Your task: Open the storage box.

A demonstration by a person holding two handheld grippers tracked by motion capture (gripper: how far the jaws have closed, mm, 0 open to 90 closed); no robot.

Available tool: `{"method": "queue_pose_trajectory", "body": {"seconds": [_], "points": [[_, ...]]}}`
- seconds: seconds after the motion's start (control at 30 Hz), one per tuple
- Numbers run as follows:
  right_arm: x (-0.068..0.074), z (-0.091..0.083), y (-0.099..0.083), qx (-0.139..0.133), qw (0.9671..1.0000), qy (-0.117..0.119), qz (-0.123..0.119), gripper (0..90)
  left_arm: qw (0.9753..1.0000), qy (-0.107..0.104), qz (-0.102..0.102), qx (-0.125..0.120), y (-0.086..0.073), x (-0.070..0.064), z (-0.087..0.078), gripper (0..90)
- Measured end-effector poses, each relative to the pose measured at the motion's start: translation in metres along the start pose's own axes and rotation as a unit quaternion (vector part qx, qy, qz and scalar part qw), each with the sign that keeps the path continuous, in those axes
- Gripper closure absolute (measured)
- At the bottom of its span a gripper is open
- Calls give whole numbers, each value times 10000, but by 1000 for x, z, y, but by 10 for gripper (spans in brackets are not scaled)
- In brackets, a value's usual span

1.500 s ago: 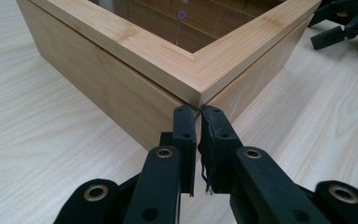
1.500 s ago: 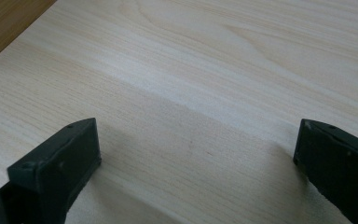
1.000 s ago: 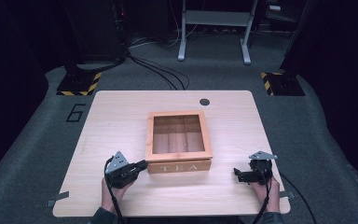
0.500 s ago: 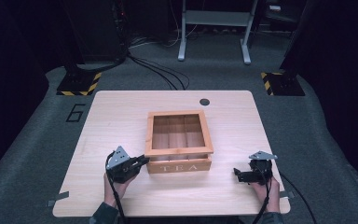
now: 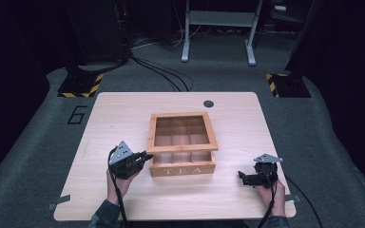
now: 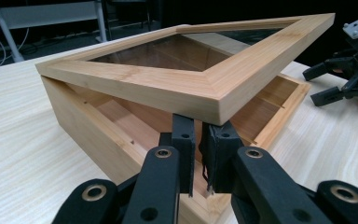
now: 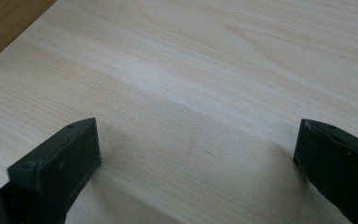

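A wooden tea box (image 5: 182,149) stands near the middle of the worktop (image 5: 123,114), its front face lettered TEA and turned toward the near edge. Its glass-paned lid (image 6: 186,65) is lifted at the front and tilts up toward the hinge side, so a gap opens between the lid frame and the box walls; in the high view the compartments inside show through the pane and beneath the raised front.

The left gripper (image 6: 198,158) sits at the box's front left corner, its 2 jaws drawn narrow and pressed up under the lid's corner, bearing it; whether they pinch the frame itself cannot be told.

The right gripper (image 5: 248,176) rests low near the worktop's near right corner, well apart from the box, its 2 jaws spread wide over bare wood with nothing between them.

A small dark round disc (image 5: 208,103) lies near the far edge, behind the box.
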State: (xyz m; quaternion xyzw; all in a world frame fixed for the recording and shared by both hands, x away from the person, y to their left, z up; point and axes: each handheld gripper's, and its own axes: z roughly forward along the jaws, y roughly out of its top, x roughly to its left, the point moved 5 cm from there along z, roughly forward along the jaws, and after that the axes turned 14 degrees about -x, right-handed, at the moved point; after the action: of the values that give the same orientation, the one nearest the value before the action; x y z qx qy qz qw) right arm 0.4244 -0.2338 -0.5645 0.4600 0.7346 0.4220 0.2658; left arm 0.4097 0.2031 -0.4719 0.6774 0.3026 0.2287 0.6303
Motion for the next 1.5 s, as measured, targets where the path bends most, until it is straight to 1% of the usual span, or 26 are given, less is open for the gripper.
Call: {"method": "queue_pose_trajectory", "body": {"seconds": [0.1,0.17,0.2,0.23,0.27,0.3,0.33,0.4,0.53,0.57,0.6,0.67,0.7,0.8,0.83,0.93,0.97,1.17,1.23,1.37,1.4,1.5], "points": [[0,0,0,-1,10000,0,0,0,10000,11,42,18,2,3,3,831],[0,0,0,0,10000,1,0,0,10000,-5,25,55,3,3,5,831],[0,0,0,0,10000,0,0,0,10000,5,11,12,4,4,7,831],[0,0,0,1,10000,1,1,0,10000,-15,-47,7,4,4,8,831],[0,0,0,1,10000,1,0,0,10000,-8,-50,-48,6,4,9,831],[0,0,0,0,10000,0,0,0,10000,-41,-77,-38,7,4,9,831],[0,0,0,0,10000,0,-1,0,10000,-40,-33,-74,9,5,11,831],[0,0,0,1,10000,0,2,0,9999,-63,-47,-119,12,4,13,831],[0,0,0,1,10000,-2,4,0,9993,-122,-74,-349,24,4,18,831],[0,0,0,1,10000,-4,5,0,9991,-175,-92,-385,27,4,21,831],[0,0,0,-3,10000,-4,5,0,9990,-192,-84,-388,29,3,22,831],[0,0,0,-2,10000,-4,10,0,9991,-241,20,-336,33,0,26,831],[0,0,0,-1,10000,-7,9,0,9992,-230,89,-310,34,0,27,831],[0,0,0,3,10000,-17,15,0,9992,-236,96,-295,36,2,28,834],[0,0,0,1,10000,-13,15,0,9992,-232,156,-281,37,3,29,834],[0,0,0,-1,10000,-11,14,0,9992,-248,150,-285,40,4,31,834],[0,0,0,-2,10000,-12,13,0,9990,-230,158,-336,42,5,32,834],[0,0,0,-5,10000,-18,34,0,9989,-304,175,-305,48,9,36,835],[0,0,0,-5,10000,-17,34,0,9989,-293,163,-316,51,10,37,834],[0,0,0,-6,10000,-17,32,0,9987,-311,214,-329,55,12,42,834],[0,0,0,-6,10000,-16,32,0,9988,-315,189,-330,55,12,43,835],[0,0,0,-3,10000,-19,31,0,9987,-323,200,-338,58,14,46,835]]}}
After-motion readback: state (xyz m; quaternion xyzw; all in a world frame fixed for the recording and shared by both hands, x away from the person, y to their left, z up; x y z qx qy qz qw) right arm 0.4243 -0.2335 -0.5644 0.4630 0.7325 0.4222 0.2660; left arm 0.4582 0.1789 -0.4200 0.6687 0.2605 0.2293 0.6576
